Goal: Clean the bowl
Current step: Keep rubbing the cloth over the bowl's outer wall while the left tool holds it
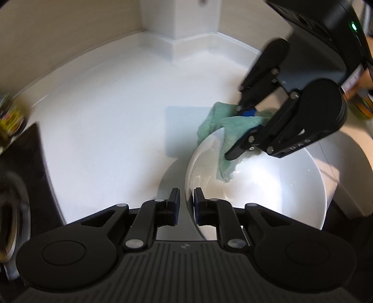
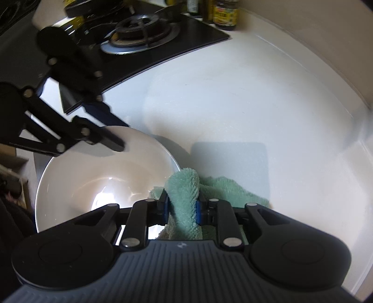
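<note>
A white bowl (image 1: 268,186) is held above the white counter (image 1: 105,116). My left gripper (image 1: 186,202) is shut on the bowl's near rim, one finger inside and one outside. My right gripper (image 1: 235,130) is shut on a green cloth (image 1: 223,130) that drapes over the bowl's far rim into the bowl. In the right wrist view the green cloth (image 2: 184,198) is pinched in my right gripper (image 2: 183,207), next to the bowl (image 2: 93,177), and my left gripper (image 2: 116,137) clamps the opposite rim.
A black gas stove (image 2: 144,35) with a burner sits beyond the bowl, with dark bottles (image 2: 223,14) behind it. A pale blue mat (image 2: 230,167) lies on the counter under the cloth. Walls and a corner column (image 1: 195,23) bound the counter.
</note>
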A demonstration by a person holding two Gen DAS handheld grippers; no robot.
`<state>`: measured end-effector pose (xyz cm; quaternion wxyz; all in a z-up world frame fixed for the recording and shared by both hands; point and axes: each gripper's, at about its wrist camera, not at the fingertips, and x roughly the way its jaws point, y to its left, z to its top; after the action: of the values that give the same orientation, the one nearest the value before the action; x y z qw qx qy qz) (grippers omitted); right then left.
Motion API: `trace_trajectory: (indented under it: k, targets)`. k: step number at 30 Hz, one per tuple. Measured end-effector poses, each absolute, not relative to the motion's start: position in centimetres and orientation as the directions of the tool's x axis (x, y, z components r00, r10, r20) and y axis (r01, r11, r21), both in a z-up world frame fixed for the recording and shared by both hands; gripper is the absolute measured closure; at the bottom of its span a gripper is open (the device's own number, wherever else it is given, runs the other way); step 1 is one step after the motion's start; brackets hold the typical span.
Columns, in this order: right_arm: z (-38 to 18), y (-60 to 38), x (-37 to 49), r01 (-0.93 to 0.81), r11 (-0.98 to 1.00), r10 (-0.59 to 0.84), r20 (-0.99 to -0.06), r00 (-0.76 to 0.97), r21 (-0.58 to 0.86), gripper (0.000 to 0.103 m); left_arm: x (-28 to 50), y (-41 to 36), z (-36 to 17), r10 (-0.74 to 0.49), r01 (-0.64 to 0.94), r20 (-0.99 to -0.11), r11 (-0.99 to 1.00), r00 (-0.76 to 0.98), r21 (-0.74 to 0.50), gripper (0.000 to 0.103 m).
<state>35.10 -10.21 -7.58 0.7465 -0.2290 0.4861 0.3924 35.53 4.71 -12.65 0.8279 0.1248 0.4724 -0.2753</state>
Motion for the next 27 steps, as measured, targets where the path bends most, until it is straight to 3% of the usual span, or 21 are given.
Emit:
trace_trajectory:
  k: [7,14,19,21,27]
  targets:
    - [-7.1,-11.4,33.3,-0.855,0.515,0.343,-0.930,0.134,0.066,0.086,36.8,3.9,-12.3,-0.377,0.698,-0.861,0.715,0.343,-0.035,0.096]
    - [-7.0,-9.0,34.7,-0.882,0.465,0.261,-0.942,0.213,-0.071,0.084,37.0,2.5,-11.5,-0.356,0.782,-0.874,0.622,0.330,0.042,0.096]
    - [-7.1,-8.3,35.7,-0.872,0.488,0.313,-0.926,0.210,-0.032,0.082,36.4,4.1,-11.3,-0.382,0.723,-0.857,0.690,0.346,-0.016,0.094]
    - [-7.1,-8.6,35.9,-0.861,0.509,0.339,-0.919,0.202,-0.001,0.084,35.5,4.9,-11.4,-0.351,0.662,-0.862,0.749,0.366,-0.024,0.086]
    - [-7.7,-8.8,35.2,-0.809,0.588,0.353,-0.904,0.243,0.013,0.085,32.5,6.8,-11.1,-0.294,0.576,-0.868,0.817,0.401,-0.010,0.090]
